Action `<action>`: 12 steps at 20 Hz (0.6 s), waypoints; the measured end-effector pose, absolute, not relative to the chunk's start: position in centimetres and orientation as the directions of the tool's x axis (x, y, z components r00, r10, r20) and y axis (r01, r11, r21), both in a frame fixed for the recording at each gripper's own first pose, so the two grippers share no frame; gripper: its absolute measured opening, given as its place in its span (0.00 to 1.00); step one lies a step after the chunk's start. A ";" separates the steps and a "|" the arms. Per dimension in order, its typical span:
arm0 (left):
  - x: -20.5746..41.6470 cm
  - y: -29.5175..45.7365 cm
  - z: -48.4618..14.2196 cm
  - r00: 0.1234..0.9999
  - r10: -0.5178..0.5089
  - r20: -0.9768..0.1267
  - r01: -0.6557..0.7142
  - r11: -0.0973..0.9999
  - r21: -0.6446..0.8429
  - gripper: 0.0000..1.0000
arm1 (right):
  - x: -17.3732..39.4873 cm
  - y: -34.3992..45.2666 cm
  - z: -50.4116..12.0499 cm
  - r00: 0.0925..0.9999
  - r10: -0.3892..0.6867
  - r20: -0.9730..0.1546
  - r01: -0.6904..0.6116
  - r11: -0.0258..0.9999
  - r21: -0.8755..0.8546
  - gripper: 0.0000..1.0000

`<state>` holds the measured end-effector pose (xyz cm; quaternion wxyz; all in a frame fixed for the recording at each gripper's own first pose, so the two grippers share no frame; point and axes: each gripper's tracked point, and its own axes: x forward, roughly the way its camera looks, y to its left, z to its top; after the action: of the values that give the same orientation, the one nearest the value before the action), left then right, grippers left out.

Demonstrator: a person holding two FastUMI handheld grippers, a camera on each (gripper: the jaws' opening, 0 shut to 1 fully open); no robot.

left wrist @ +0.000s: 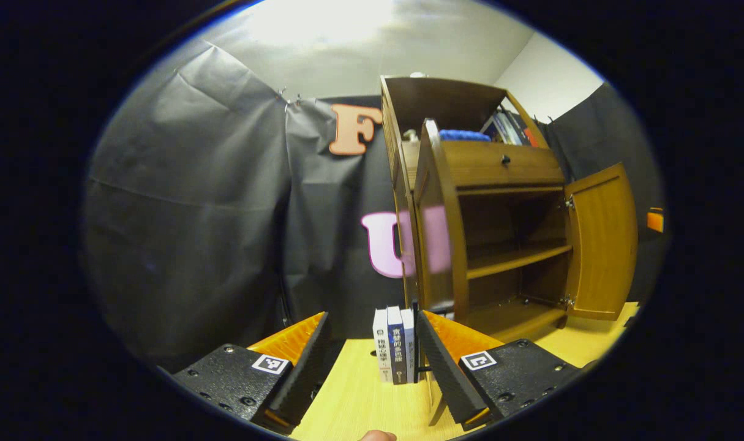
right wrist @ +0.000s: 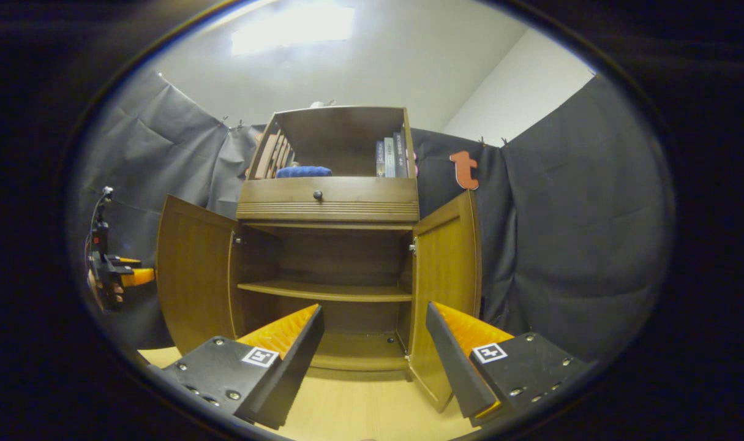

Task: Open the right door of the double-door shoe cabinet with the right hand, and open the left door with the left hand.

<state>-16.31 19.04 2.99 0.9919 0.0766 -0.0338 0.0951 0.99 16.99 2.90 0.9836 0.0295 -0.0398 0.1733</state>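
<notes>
Both cabinet [right wrist: 327, 202] doors stand open: left door [right wrist: 194, 275], right door [right wrist: 445, 282]. Left gripper [left wrist: 372, 349] and right gripper [right wrist: 375, 343] gape wide, empty, books [left wrist: 395, 352] between the left's fingers.

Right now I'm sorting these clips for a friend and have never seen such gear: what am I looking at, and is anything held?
A person holds a two-finger gripper in each hand, and each carries a fisheye camera. The left gripper looks along the edge of the cabinet's left door. The right gripper faces the shoe cabinet head on, with its right door swung wide. Both grippers are open and hold nothing. Some books stand on the wooden table.
</notes>
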 end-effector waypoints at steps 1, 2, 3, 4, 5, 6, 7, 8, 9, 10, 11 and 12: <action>-16.6 18.7 3.6 0.977 0.187 0.098 -0.200 0.969 0.145 0.91 | 1.0 17.0 2.7 0.935 0.343 0.085 -0.348 0.936 0.050 0.96; -16.7 18.1 4.1 0.976 0.189 0.108 -0.203 0.969 0.139 0.92 | 1.1 16.9 2.6 0.935 0.344 0.081 -0.349 0.935 0.058 0.96; -16.8 17.7 4.3 0.976 0.189 0.109 -0.203 0.970 0.131 0.93 | 1.1 16.7 2.4 0.936 0.344 0.079 -0.349 0.935 0.068 0.96; -16.8 17.1 4.5 0.977 0.184 0.102 -0.196 0.973 0.121 0.94 | 1.0 16.3 2.4 0.936 0.342 0.081 -0.348 0.934 0.079 0.99; -16.8 16.5 4.5 0.979 0.181 0.095 -0.191 0.976 0.108 0.94 | 1.0 16.0 2.5 0.937 0.339 0.084 -0.346 0.934 0.091 0.99; -16.8 15.7 4.6 0.981 0.173 0.089 -0.181 0.979 0.097 0.94 | 1.0 15.6 2.7 0.938 0.334 0.088 -0.342 0.934 0.103 0.99; -16.8 14.6 4.8 0.984 0.154 0.089 -0.163 0.982 0.095 0.94 | 0.8 15.3 2.9 0.939 0.329 0.095 -0.339 0.934 0.112 0.96; -16.8 13.5 5.0 0.987 0.137 0.088 -0.145 0.985 0.089 0.94 | 0.8 14.9 3.0 0.939 0.328 0.100 -0.339 0.933 0.123 0.99; -16.8 12.4 5.3 0.989 0.117 0.095 -0.124 0.989 0.080 0.94 | 0.8 14.8 3.3 0.940 0.324 0.107 -0.336 0.932 0.132 0.99; -16.8 11.1 5.9 0.989 0.094 0.110 -0.103 0.992 0.073 0.94 | 0.9 14.5 3.7 0.943 0.313 0.118 -0.327 0.936 0.131 0.95; -16.7 10.2 6.5 0.989 0.083 0.124 -0.091 0.994 0.064 0.94 | 1.0 14.1 4.0 0.947 0.294 0.128 -0.309 0.943 0.121 0.99; -16.6 9.4 6.9 0.988 0.078 0.133 -0.086 0.995 0.056 0.94 | 1.2 13.8 4.3 0.952 0.276 0.133 -0.290 0.952 0.102 0.99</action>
<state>-16.63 9.37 6.86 0.9965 0.0307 -0.0656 0.0411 1.17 13.76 4.35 0.9861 0.0602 -0.0585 0.1435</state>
